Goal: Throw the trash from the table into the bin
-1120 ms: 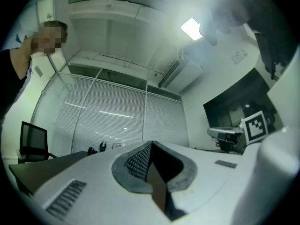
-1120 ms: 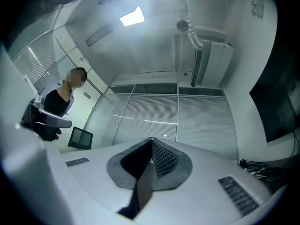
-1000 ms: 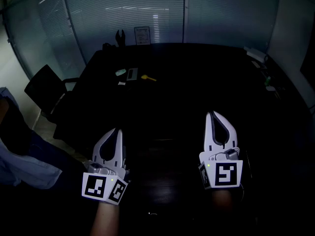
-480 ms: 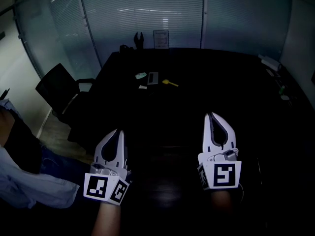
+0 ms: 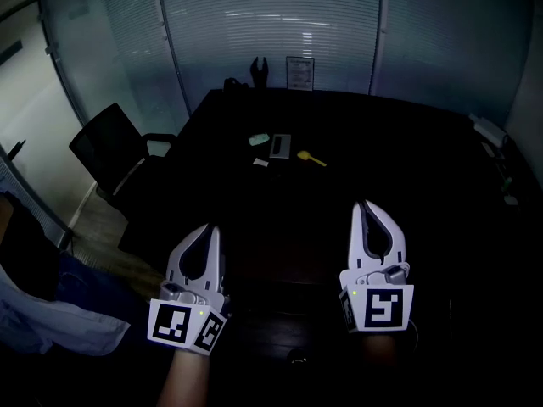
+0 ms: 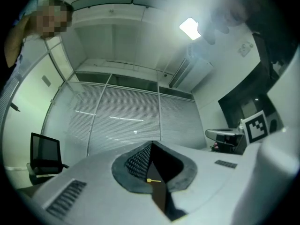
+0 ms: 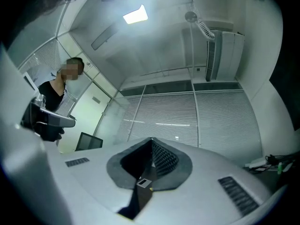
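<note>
Small trash lies far across the dark table [image 5: 399,168]: a pale crumpled piece [image 5: 259,140], a grey flat rectangle [image 5: 280,146], a yellow bit [image 5: 310,158] and a tiny white scrap [image 5: 261,162]. My left gripper [image 5: 215,227] and right gripper [image 5: 362,203] hover side by side at the near end of the table, well short of the trash. Both are shut, tips together, with nothing between them. Past the shut jaws, the left gripper view shows the yellow bit [image 6: 153,180] and the right gripper view shows the grey rectangle [image 7: 143,183]. No bin is in sight.
A black office chair [image 5: 114,147] stands at the table's left side. A glass wall with blinds [image 5: 271,32] runs behind the table, where a small framed sign [image 5: 299,73] stands. Pale clutter [image 5: 492,131] lies at the right edge. A person's sleeve [image 5: 42,325] shows at lower left.
Both grippers have moved forward over the table, still shut. The trash and the chair now sit lower and further right in the head view, and look closer.
</note>
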`<state>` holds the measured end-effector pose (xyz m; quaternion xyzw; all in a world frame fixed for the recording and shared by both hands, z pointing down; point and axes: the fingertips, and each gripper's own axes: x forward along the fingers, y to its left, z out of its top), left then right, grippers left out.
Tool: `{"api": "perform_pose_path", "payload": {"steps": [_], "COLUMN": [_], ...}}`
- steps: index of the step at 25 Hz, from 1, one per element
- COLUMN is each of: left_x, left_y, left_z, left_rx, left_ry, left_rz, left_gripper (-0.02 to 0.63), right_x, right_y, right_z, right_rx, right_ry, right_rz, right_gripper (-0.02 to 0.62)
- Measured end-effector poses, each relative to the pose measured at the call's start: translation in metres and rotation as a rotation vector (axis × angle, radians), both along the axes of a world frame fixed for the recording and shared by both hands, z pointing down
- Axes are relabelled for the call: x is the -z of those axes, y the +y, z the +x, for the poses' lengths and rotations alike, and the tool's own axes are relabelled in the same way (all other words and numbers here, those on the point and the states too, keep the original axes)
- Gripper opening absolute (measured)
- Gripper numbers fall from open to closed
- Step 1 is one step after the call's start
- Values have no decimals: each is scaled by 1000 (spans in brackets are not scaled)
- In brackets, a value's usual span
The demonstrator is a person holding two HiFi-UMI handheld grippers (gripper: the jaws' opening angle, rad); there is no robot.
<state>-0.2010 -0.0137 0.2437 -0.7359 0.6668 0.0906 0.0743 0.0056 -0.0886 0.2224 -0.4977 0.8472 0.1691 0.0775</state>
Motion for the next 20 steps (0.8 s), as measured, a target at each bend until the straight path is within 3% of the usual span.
{"api": "perform_pose_path", "payload": {"steps": [9,14,20], "left_x": [9,4,-2], "left_y": [-69,-92,-140], "left_z": [-29,-57,-96], "left_rx": [88,114,76], "left_ry": [-15,-10,-9], "left_rz": [40,28,21], "left_gripper": [0,0,0], "right_x": [-16,-33,-49], "right_y": [-92,-122,-159], "right_z": [-13,-39,-74], "right_rx": [44,57,29], "right_ry": [-42,-19,5], "right_rz": [-75,-114,-147], "right_gripper": [6,6,7]}}
